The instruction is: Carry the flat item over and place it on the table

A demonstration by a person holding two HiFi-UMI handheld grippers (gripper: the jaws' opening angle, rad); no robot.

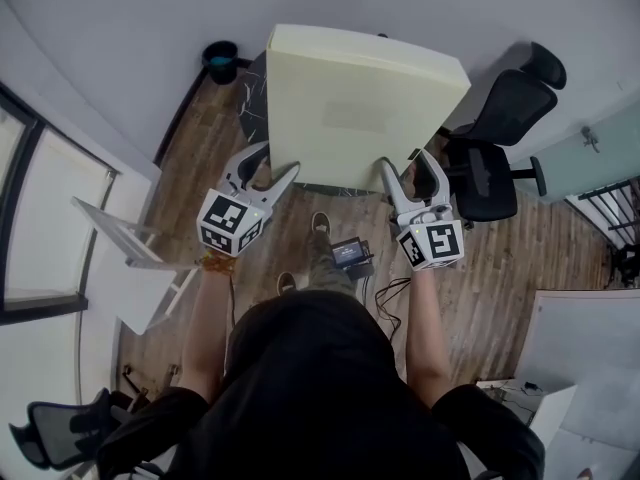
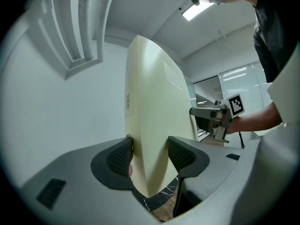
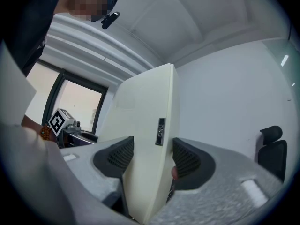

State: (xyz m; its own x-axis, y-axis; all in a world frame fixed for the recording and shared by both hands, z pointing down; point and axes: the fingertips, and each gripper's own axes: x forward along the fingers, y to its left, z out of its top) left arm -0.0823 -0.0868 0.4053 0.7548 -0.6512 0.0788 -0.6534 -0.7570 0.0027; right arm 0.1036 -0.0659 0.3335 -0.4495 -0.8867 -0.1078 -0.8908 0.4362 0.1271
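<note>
Firmly, left hand-held gripper point(image 1: 277, 161) and right hand-held gripper point(image 1: 405, 164) clamp panel point(image 1: 352, 103).

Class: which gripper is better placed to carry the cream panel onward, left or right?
Probably neither alone: the left gripper and right gripper are each shut on the cream panel's near edge, at opposite corners, so both should carry.

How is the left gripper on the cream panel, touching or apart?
Touching: left gripper view shows the left gripper clamping the cream panel between its jaws.
</note>
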